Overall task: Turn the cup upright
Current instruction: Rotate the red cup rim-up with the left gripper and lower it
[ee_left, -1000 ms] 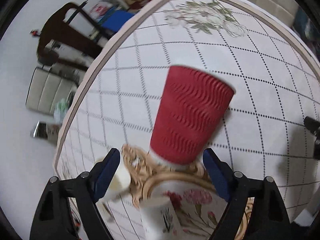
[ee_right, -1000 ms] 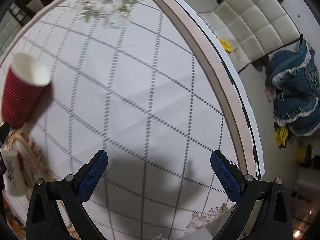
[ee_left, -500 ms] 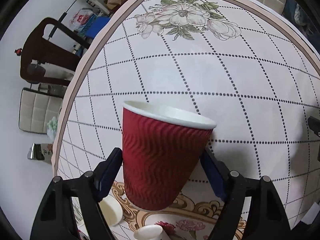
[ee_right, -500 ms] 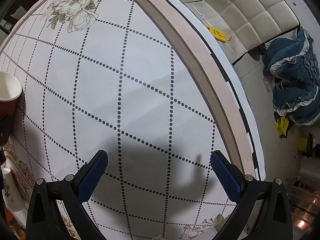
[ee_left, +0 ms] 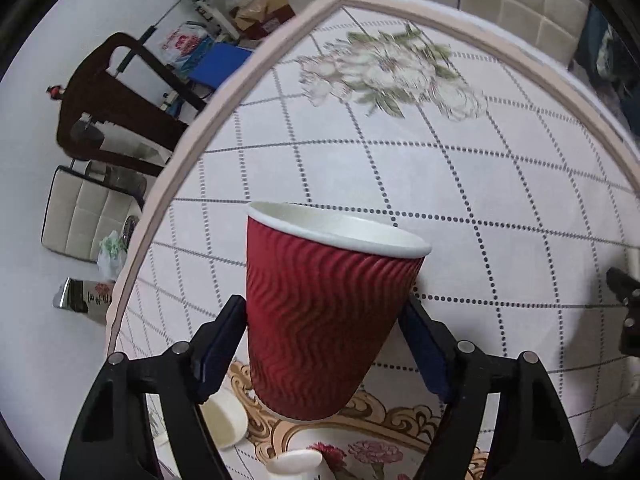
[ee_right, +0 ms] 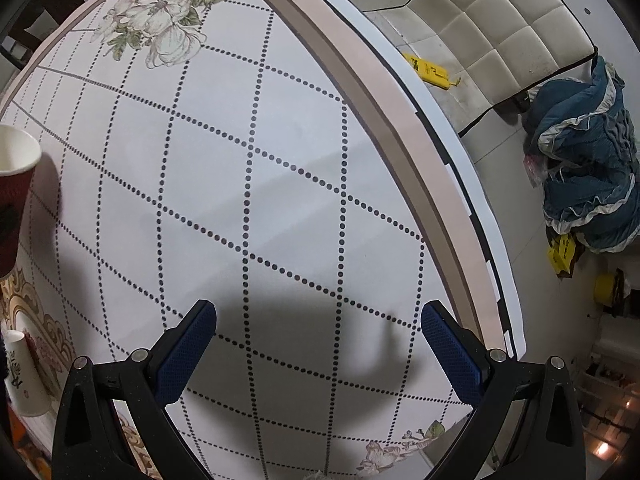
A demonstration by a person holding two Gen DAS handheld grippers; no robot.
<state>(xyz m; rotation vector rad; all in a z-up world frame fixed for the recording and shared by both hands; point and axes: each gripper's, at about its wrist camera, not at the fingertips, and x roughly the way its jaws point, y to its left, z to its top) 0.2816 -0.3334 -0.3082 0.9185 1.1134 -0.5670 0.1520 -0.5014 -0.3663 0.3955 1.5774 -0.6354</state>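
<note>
A red ribbed paper cup [ee_left: 320,316] with a white rim stands mouth-up between my left fingers, held above the round table. My left gripper [ee_left: 324,344] is shut on it, blue pads against its sides. The cup also shows at the left edge of the right wrist view [ee_right: 14,192]. My right gripper [ee_right: 318,352] is open and empty over the tablecloth, apart from the cup.
The round table [ee_left: 520,200] has a white dotted-grid cloth with flower prints. White paper cups [ee_left: 224,420] lie on the ornate centre below the red cup; another [ee_right: 24,376] shows on the right view's left. Chairs [ee_right: 492,32] and blue bedding [ee_right: 588,176] lie beyond the edge.
The red cup has gone from bottom-up and tilted to mouth-up in my left gripper, and the grip has lifted a little. My right gripper stays open, drifting slightly.
</note>
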